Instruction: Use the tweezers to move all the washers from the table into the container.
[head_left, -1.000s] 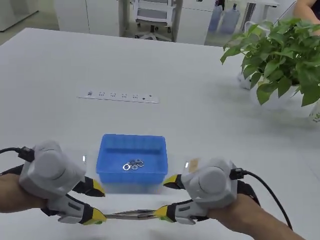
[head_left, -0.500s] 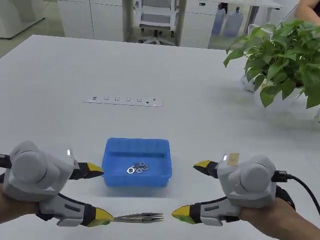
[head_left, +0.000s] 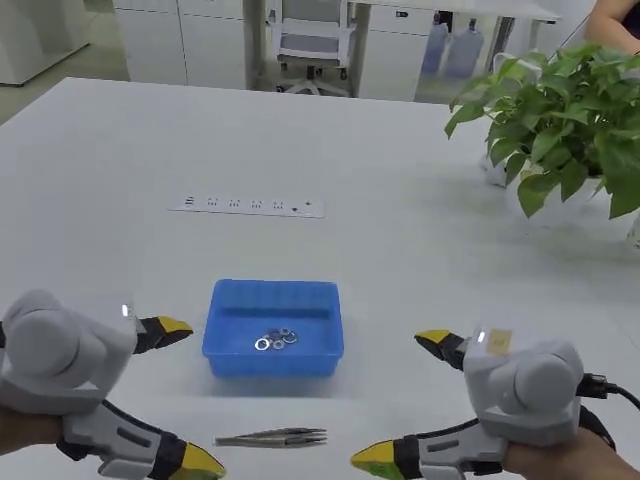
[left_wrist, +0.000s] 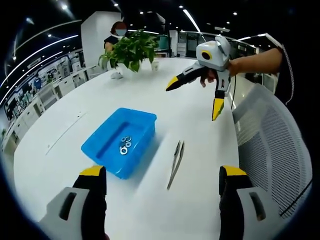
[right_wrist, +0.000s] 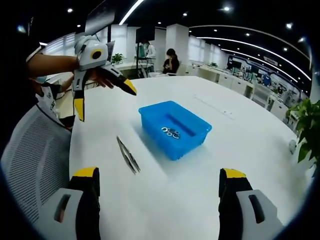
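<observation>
The blue container (head_left: 272, 364) stands on the white table with several metal washers (head_left: 273, 340) lying in it. The tweezers (head_left: 272, 437) lie flat on the table just in front of it, free of both grippers. My left gripper (head_left: 190, 395) is open to the left of the tweezers, and my right gripper (head_left: 400, 400) is open to their right. In the left gripper view the tweezers (left_wrist: 175, 162) lie beside the container (left_wrist: 107, 161), with the right gripper (left_wrist: 193, 102) beyond. In the right gripper view the tweezers (right_wrist: 128, 155) lie before the container (right_wrist: 181, 148), and the left gripper (right_wrist: 106, 104) hovers behind.
A white power strip (head_left: 247, 206) lies on the table beyond the container. A potted green plant (head_left: 565, 120) stands at the far right. Office chairs and cabinets are past the table's far edge. A mesh chair back (left_wrist: 272, 150) is close behind the grippers.
Both grippers have drawn apart and away from the ends of the tweezers, which now lie alone on the table. The head camera has tilted slightly.
</observation>
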